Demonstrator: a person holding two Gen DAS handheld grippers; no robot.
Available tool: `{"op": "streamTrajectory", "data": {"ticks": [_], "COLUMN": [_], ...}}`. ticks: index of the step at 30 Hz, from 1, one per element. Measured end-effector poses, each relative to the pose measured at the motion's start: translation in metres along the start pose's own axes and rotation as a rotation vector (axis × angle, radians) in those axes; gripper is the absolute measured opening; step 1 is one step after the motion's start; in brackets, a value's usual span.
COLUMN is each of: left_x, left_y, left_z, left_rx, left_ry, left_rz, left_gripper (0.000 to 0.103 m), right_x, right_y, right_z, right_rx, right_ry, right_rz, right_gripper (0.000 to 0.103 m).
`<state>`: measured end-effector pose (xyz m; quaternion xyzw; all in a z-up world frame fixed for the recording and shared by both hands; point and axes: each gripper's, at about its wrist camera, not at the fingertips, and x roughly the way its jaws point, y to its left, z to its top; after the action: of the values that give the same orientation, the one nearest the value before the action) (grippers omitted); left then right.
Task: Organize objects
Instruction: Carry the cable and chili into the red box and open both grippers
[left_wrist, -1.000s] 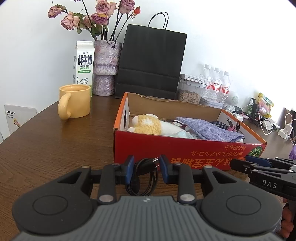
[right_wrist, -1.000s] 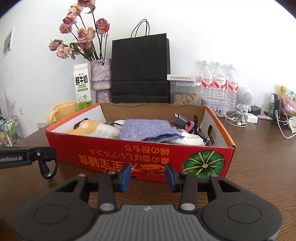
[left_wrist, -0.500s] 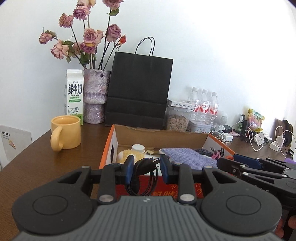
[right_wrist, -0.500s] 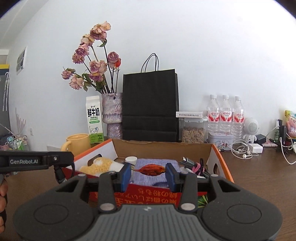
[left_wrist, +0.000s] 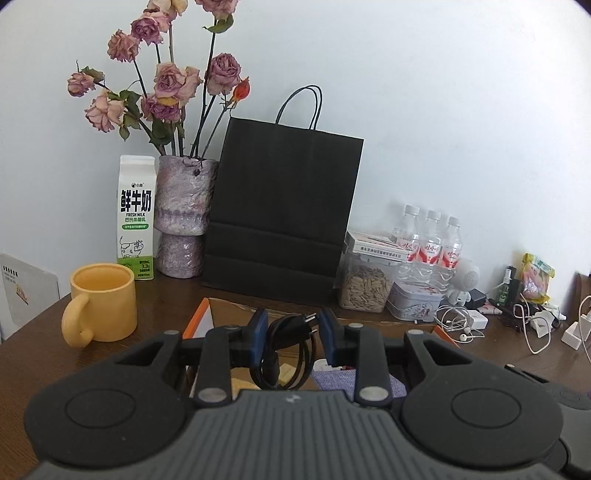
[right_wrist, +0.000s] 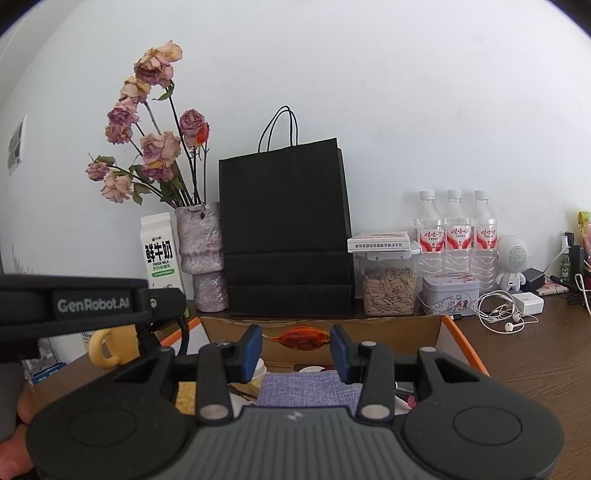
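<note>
- Left wrist view puts the left gripper (left_wrist: 291, 338) at lower centre, its blue pads clamped on a coiled black cable (left_wrist: 286, 354) with a two-pin plug; the coil hangs between the jaws, over the open box (left_wrist: 201, 321) whose orange rim shows just behind the fingers.
- Right wrist view shows the right gripper (right_wrist: 295, 349) at lower centre, pinching a small red-orange piece (right_wrist: 301, 338), perhaps a dried leaf or a wrapper, I cannot tell which; the piece spans the gap, touching both pads.
- Both loads sit above the box's interior, where a purple cloth (right_wrist: 308, 387) and other bits lie; the far cardboard wall stands just behind the held things.
- Step in hand, as I judge it: carrying two picked items over the box, with placing not yet done.
- Next move likely calls for choosing a free spot; lowering each item inside the walls; then loosening the jaws so cable and piece drop clear of the cloth; the coil may spring loose or snag a finger.
- Pose: both grippers point nearly level, tipped slightly down toward the black bag (left_wrist: 280, 218) at frame centre; the left one's side bar crosses the left edge of the right wrist view, so the two are side by side and near; a fingertip of the holding hand (right_wrist: 14, 448) shows at lower left.
</note>
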<state>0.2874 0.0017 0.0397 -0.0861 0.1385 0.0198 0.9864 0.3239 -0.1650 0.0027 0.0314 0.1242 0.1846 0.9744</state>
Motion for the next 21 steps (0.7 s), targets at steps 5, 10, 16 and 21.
{"op": "streamTrajectory", "data": {"ticks": [5,10,16,21], "left_x": [0.015,0.011,0.007,0.01], "left_y": [0.0,0.006,0.014,0.018], "left_z": [-0.009,-0.014,-0.018,-0.021], "left_rx": [0.022,0.022,0.01,0.012], "left_ry": [0.009,-0.025,-0.029,0.012], "left_rz": [0.018,0.046,0.068,0.072], "left_gripper": [0.031,0.103,0.103,0.103], "right_x": [0.009,0.008,0.001,0.003], "right_y": [-0.005,-0.007,-0.008,-0.007], "right_z": [-0.008,-0.014,-0.016,-0.016], "right_rx": [-0.015,-0.028,-0.044,-0.048], "right_ry": [0.027,0.058,0.041,0.085], "right_rz": [-0.008,-0.041,-0.091,-0.095], "right_gripper": [0.04,0.077,0.103,0.103]}}
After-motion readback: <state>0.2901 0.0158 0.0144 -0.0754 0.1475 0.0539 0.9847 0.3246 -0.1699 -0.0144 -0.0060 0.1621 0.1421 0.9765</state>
